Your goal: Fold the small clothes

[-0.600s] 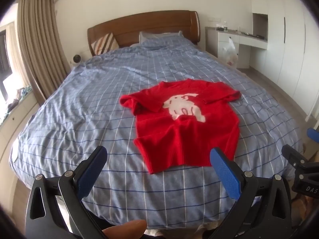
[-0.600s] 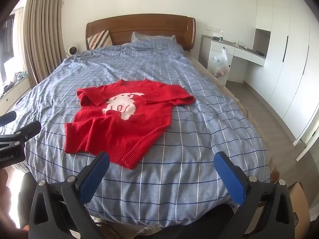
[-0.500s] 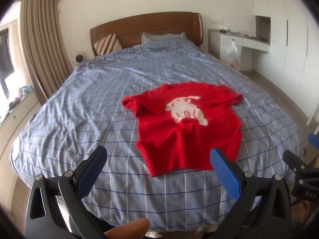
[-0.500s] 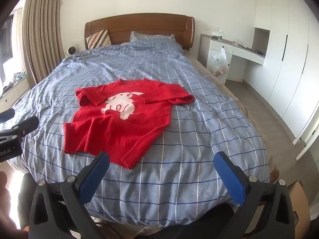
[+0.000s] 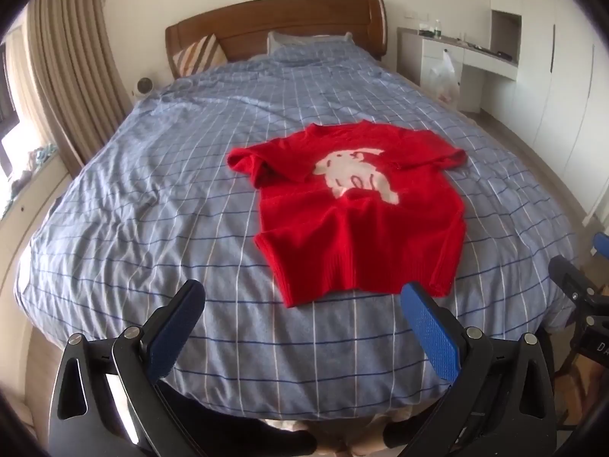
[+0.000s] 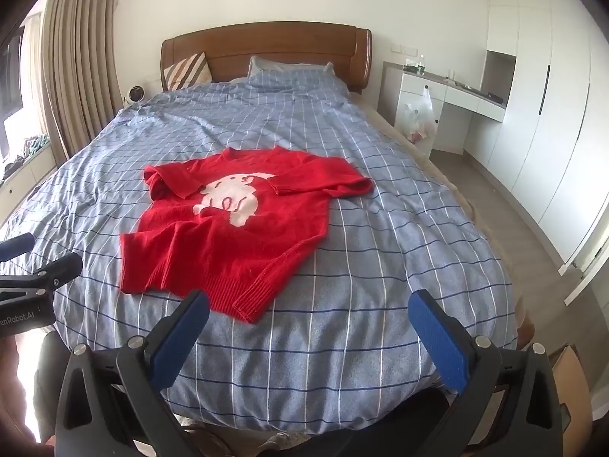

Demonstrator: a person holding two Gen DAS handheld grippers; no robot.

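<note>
A small red sweater [image 5: 354,213] [image 6: 228,228] with a white animal figure lies front up on the blue checked bedcover [image 5: 152,209] [image 6: 380,266], its hem towards me and both sleeves folded in over the chest. My left gripper [image 5: 300,297] hovers open over the foot of the bed, just short of the hem. My right gripper [image 6: 310,306] is open too, its left pad near the sweater's near right hem corner. Nothing is between either pair of fingers. Each gripper shows at the edge of the other's view: right gripper [image 5: 582,289], left gripper [image 6: 34,266].
A wooden headboard [image 6: 266,49] with pillows stands at the far end. Curtains [image 6: 76,57] and a window ledge run along the left. A white desk [image 6: 449,91] with a hanging plastic bag [image 6: 418,114] and wardrobes line the right, with floor beside the bed.
Both views have tilted down and shifted a little, so the sweater sits lower and nearer the fingers. Both grippers stay open and the sweater has not moved.
</note>
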